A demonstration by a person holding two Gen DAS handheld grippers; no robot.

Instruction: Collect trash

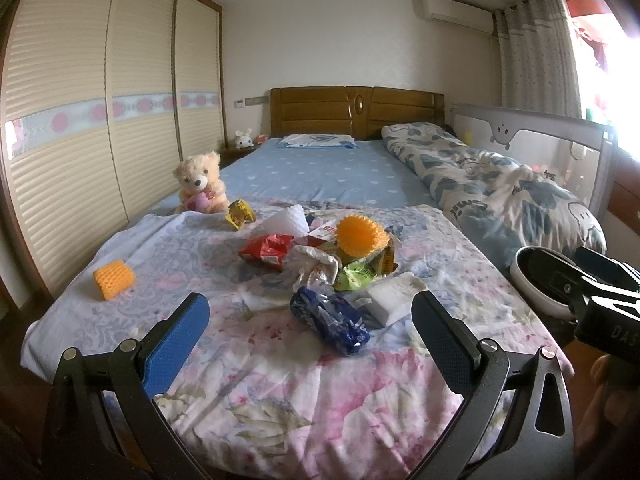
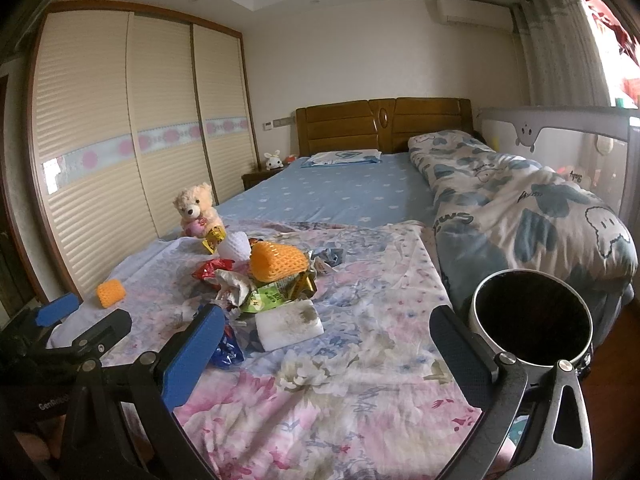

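Both your tools are wide apart and hold nothing. The left tool (image 1: 308, 320) hangs over the foot of the bed (image 1: 280, 400), and the blue wrapper (image 1: 330, 320) lies right between its tips, a little ahead. The right tool (image 2: 328, 332) has the white foam block (image 2: 289, 323) just ahead, nearer its left tip, and the trash bin (image 2: 532, 320) sits close by its right tip, at the edge of the bed.

The rest of the trash pile (image 1: 320, 256) is a bit farther ahead: a red wrapper (image 1: 268, 251), a green packet (image 1: 356, 278), crumpled silver foil (image 1: 316, 266) and an orange foam net (image 2: 276, 262) on top.

Things could go wrong here. The wrappers are thin and flat, so you might pinch the flowery sheet (image 2: 360, 380) with them and drag it. The pile is loose, so a bump could scatter it. The orange net looks light and may roll off. The bin stands at the bed's edge, so a knock might tip it.

Don't grab the teddy bear (image 1: 200, 184); it looks like a toy, not trash.

For words, you can read "GenRobot" partly on the left tool's body, "Baby" on the bed rail (image 2: 560, 144), and "Smile" on the quilt (image 2: 520, 216). The wrapper writing is too small to read.
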